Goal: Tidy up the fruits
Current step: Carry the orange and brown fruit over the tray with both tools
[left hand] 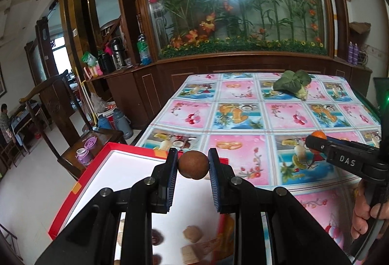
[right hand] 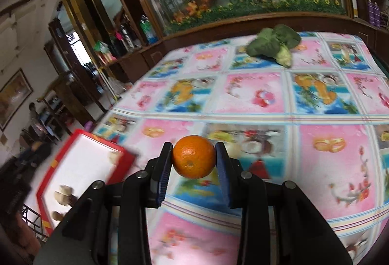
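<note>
Two grippers are each holding one round fruit above the table. The left gripper (left hand: 193,165) is pinching a brown fruit (left hand: 193,164) between its blue pads, the fingers closed snugly against both sides, and it is hanging over the near part of a red box (left hand: 92,165) with a white inside, where a few small brown pieces (left hand: 192,233) are lying, too blurred to name. The right gripper (right hand: 194,158) is squeezing an orange (right hand: 194,157) the same way, fingers pressing on both flanks, and it is floating over the patterned tablecloth (right hand: 335,167), to the right of the box (right hand: 80,167). In the left view, the right gripper (left hand: 313,143) is showing at the right edge with the orange (left hand: 319,134) peeking above it and a hand (left hand: 364,218) gripping its handle. Farther back, a leafy green vegetable (right hand: 274,43) is lying on the cloth near the far edge, well apart from both fruits. Behind the table, a wooden cabinet (left hand: 243,65) is standing beneath a glass case of flowers (left hand: 233,2).
</note>
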Available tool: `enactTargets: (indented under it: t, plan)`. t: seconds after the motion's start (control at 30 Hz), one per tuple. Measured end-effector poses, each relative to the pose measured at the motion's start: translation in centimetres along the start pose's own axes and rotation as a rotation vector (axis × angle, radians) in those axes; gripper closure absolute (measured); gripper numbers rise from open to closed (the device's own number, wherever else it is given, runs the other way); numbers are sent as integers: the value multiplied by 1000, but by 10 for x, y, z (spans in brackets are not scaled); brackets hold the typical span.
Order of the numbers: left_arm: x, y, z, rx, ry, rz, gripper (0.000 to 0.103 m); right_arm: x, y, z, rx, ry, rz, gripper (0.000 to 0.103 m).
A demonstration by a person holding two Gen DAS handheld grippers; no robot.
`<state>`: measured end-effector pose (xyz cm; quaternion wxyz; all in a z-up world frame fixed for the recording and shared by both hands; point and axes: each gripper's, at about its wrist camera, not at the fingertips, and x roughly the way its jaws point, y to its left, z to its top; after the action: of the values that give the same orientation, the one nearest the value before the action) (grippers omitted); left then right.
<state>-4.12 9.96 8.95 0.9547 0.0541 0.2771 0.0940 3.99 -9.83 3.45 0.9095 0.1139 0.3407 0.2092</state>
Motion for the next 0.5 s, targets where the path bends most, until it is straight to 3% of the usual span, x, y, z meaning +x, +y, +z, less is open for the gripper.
enactTargets:
  t: [0.23, 0.5]
  plan:
    - [3, 31, -6, -45, 13, 36, 79, 7, 52, -1, 25, -34, 114, 65]
    - [15, 68, -17, -109, 43, 84, 79, 41, 106, -13, 12, 48, 179, 65]
